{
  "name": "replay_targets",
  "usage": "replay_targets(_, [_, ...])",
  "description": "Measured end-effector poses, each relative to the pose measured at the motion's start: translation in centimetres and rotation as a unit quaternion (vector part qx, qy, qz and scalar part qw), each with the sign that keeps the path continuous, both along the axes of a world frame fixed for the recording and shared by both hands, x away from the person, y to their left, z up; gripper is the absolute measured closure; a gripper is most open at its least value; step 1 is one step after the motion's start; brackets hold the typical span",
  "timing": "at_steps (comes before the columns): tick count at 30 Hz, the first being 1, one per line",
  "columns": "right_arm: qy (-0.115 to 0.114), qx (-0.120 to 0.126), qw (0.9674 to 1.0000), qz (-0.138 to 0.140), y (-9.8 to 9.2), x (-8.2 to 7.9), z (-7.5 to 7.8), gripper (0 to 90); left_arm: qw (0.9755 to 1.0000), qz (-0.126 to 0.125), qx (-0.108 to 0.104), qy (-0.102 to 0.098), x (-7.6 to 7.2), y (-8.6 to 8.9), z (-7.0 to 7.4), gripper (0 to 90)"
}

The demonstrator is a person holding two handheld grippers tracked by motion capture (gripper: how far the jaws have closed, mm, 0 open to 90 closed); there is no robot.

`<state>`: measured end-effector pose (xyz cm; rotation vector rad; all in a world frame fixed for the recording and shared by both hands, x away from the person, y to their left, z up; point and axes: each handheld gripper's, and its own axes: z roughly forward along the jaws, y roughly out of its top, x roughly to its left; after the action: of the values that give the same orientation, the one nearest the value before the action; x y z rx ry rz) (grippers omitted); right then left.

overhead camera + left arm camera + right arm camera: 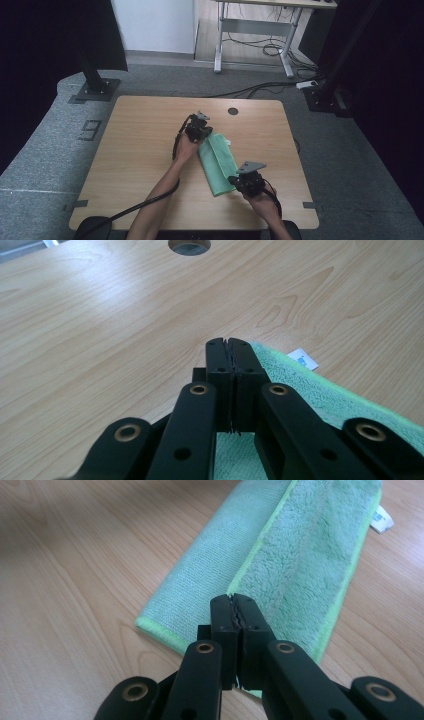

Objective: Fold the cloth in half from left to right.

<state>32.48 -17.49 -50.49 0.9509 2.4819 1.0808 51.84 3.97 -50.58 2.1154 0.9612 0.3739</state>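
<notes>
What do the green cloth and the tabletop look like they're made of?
Green cloth: probably microfibre terry, with a fluffy pile on one fold, a finer ribbed weave on the other and stitched edging. Table: light wood-grain surface, likely smooth laminate with a soft sheen.

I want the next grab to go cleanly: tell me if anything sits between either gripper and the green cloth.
Nothing visible does. The left gripper is at the far end of the green cloth, the right gripper at its near end, both with jaws shut; bare table surrounds it.

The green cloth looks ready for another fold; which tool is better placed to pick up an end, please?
Probably the right tool: shut, it hovers over the green cloth's near end and layered edge.
</notes>
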Motion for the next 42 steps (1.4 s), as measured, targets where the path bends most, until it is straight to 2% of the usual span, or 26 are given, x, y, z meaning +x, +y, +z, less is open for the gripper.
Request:
replay_targets(4, [0.005, -0.003, 1.0000, -0.004, -0.3, 0.3, -0.5, 87.2, 1.0000, 0.000, 0.006, 0.005, 0.3, -0.6, -0.6, 88.0])
replay_targets(6, [0.009, -0.006, 0.9999, -0.007, -0.3, 0.4, -0.8, 87.2, 0.9998, -0.001, 0.016, 0.010, 0.5, -1.0, -1.4, 87.9])
replay_targets(11, [0.012, -0.014, 0.9998, -0.010, -0.4, 0.6, -1.2, 87.0, 0.9998, 0.003, 0.015, 0.012, 0.7, -1.3, -2.2, 85.8])
replay_targets(17, [0.009, -0.010, 0.9997, -0.022, -0.8, 0.7, -0.9, 80.4, 0.9999, 0.013, -0.008, -0.008, 0.4, -1.3, -1.4, 56.6])
replay_targets(22, [-0.002, -0.003, 0.9992, -0.040, -1.5, 0.9, -0.2, 73.4, 0.9992, 0.008, -0.036, -0.014, 0.1, -1.1, 0.0, 45.4])
replay_targets(25, [-0.013, 0.001, 0.9987, -0.049, -1.9, 1.0, 0.5, 69.4, 0.9990, 0.000, -0.042, -0.015, -0.2, -1.0, 0.6, 40.2])
replay_targets(28, [-0.020, 0.005, 0.9981, -0.058, -2.3, 1.3, 1.0, 64.2, 0.9993, -0.008, -0.033, -0.014, -0.7, -0.9, 0.7, 34.9])
replay_targets(32, [-0.026, -0.003, 0.9976, -0.064, -2.3, 2.1, 1.0, 55.4, 0.9998, -0.012, -0.011, -0.011, -1.3, -0.4, 0.4, 27.1])
replay_targets(37, [-0.014, -0.017, 0.9973, -0.070, -2.4, 3.2, -0.3, 45.6, 0.9999, -0.011, 0.005, 0.000, -2.4, 0.5, -0.5, 17.7])
replay_targets(42, [-0.001, -0.038, 0.9960, -0.081, -3.1, 3.8, -1.9, 42.0, 0.9998, -0.006, 0.017, 0.013, -3.6, 1.4, -1.5, 14.0])
